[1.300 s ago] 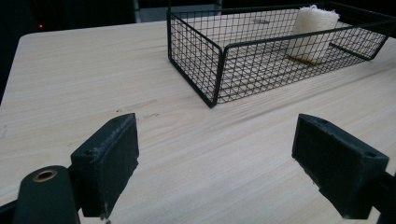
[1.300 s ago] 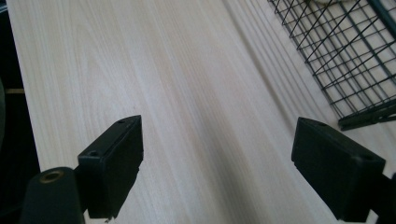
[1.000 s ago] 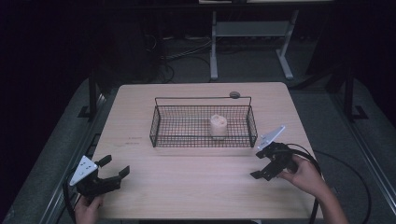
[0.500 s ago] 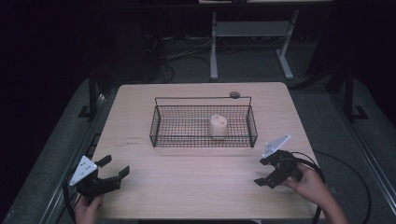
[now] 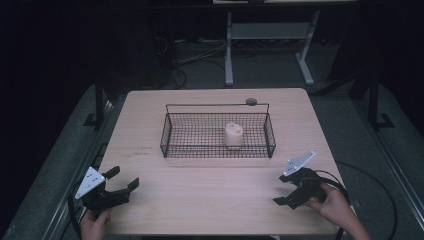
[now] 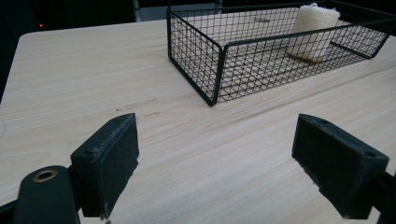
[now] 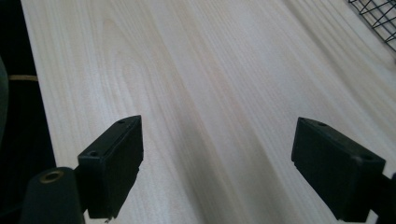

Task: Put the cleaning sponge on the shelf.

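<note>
Both hand-held grippers, left (image 5: 122,181) and right (image 5: 286,189), idling with jaws apart, empty, frame bottom | pale roll (image 5: 233,135) standing in wire basket (image 5: 168,136), frame centre | likely light, soft; grip its sides.

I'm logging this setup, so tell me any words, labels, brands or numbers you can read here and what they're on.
None can be read.
A faint dark mark lies on the table left of the wire basket: too small and blurred to read, perhaps not text.
The pale roll in the basket shows no label.
</note>
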A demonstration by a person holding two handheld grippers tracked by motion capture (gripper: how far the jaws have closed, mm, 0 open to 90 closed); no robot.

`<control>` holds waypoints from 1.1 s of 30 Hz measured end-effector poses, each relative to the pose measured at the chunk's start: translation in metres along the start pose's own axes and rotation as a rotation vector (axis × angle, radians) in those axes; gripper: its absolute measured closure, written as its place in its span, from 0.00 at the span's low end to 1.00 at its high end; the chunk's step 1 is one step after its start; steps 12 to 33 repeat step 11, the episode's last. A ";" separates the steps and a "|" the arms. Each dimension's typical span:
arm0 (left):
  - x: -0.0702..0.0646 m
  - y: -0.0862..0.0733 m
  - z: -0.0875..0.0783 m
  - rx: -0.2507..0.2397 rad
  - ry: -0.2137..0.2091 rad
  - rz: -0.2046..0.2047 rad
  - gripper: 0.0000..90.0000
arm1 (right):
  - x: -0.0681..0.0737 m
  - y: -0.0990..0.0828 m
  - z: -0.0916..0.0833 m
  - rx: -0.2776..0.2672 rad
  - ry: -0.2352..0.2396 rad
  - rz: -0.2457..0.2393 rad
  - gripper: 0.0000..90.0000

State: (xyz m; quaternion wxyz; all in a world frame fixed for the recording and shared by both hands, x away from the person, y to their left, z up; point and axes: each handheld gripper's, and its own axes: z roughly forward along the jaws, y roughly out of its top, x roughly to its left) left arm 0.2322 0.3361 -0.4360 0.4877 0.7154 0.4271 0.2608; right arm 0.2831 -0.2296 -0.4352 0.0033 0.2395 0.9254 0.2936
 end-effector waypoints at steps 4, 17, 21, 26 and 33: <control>0.000 0.000 0.000 -0.001 0.000 0.001 0.15 | 0.002 -0.005 0.001 -0.011 -0.019 0.007 0.18; -0.001 0.000 0.001 0.007 -0.007 0.010 0.15 | 0.010 -0.018 0.000 -0.099 -0.070 0.031 0.18; -0.001 0.000 0.001 0.007 -0.007 0.010 0.15 | 0.010 -0.018 0.000 -0.099 -0.070 0.031 0.18; -0.001 0.000 0.001 0.007 -0.007 0.010 0.15 | 0.010 -0.018 0.000 -0.099 -0.070 0.031 0.18; -0.001 0.000 0.001 0.007 -0.007 0.010 0.15 | 0.010 -0.018 0.000 -0.099 -0.070 0.031 0.18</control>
